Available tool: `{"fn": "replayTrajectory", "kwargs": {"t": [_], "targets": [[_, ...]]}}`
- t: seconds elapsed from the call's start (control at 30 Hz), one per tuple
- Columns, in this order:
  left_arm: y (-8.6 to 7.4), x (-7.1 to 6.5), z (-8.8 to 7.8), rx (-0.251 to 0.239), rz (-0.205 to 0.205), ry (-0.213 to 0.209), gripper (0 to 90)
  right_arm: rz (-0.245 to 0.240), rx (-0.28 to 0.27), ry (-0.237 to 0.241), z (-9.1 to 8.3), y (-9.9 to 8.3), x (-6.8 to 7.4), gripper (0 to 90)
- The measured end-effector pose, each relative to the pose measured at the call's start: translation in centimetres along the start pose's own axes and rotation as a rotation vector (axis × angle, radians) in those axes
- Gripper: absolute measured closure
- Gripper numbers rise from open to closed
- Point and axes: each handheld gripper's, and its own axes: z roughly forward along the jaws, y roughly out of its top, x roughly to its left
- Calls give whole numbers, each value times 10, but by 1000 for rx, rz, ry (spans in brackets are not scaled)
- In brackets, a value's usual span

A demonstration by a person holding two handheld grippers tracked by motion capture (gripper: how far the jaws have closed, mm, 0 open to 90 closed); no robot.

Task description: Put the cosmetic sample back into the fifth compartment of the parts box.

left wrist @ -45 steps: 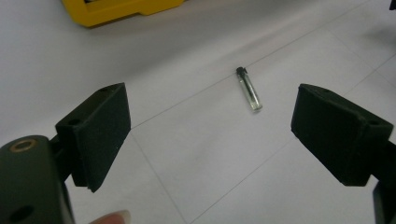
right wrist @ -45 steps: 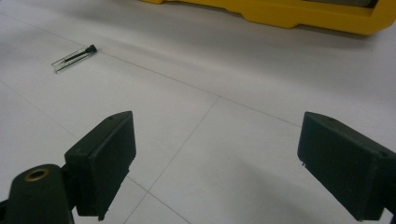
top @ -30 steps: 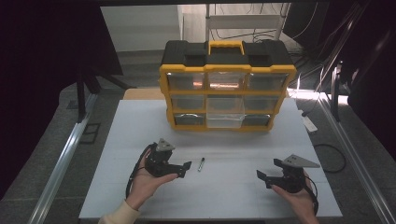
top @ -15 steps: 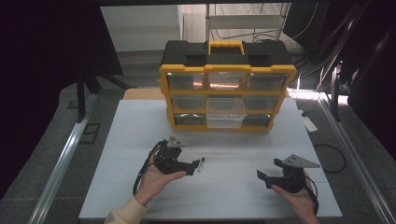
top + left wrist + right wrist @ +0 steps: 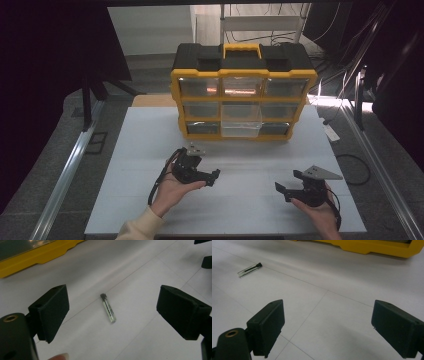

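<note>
1. Reaching over the white table, the left gripper holds its jaws spread wide with nothing between them; in the left gripper view each black pad stands well out to one side of the target.
2. Just ahead of those jaws lies a small clear vial with a dark cap, flat on the table and touching neither pad.
3. In that view its long axis runs from about 11 o'clock at the cap to 5 o'clock at the clear end, so it lies nearly along the reach and across the line on which the jaws would close.
4. The right gripper is likewise spread and empty; from its own camera the vial sits well off at about 10 o'clock.
5. The left hand is judged much the nearer one for the pick.
6. Farther out, toward 12 o'clock in the high view, stands the yellow and black organizer, well apart from the vial.
</note>
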Motion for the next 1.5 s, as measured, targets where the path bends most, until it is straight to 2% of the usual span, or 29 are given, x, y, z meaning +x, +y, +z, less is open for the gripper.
{"fn": "replayTrajectory", "kwargs": {"t": [0.57, 0.73, 1.03, 1.5], "targets": [[10, -8, 16, 44, 23, -18, 111, -5, 3, -1, 0, 0, 0, 113], [13, -9, 19, 51, 18, -13, 112, -3, 0, -2, -1, 0, 0, 113], [14, -7, 34, 97, 28, 13, 116, -5, 0, -4, -1, 0, 0, 113], [9, -5, 54, 160, 33, 23, 129, -3, -1, -2, -1, 0, -1, 113]]}}
